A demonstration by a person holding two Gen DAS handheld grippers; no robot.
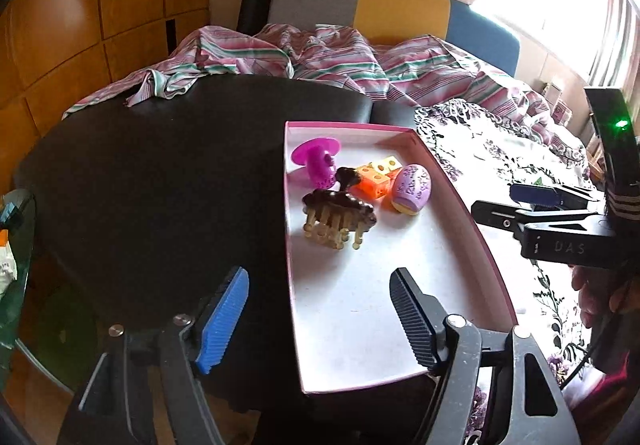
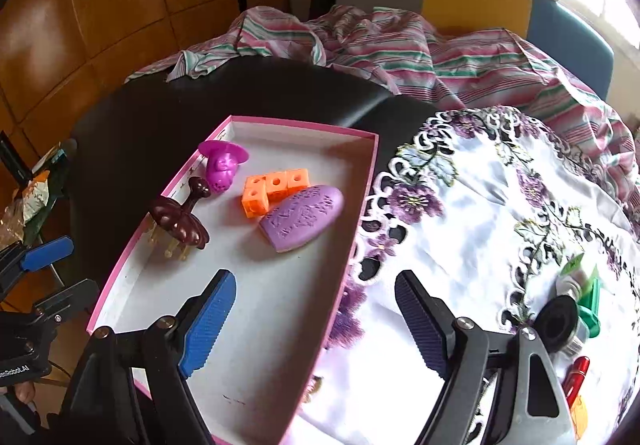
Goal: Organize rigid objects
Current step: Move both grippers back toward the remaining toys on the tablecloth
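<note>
Hovering over shallow pink-rimmed cardboard tray (image 2: 360,181), left gripper (image 1: 320,321) & right gripper (image 2: 316,317) both gaping, empty. Brown plastic claw hair clip (image 2: 178,221) sitting near tray's left wall; looks stiff, light, teeth snappable — pinching its domed body seems best.

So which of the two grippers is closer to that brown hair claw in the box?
Left, as far as I can judge. The left gripper hangs open straight in front of the hair claw, over the box's left edge. The right gripper straddles the opposite edge, open and farther off.
</note>
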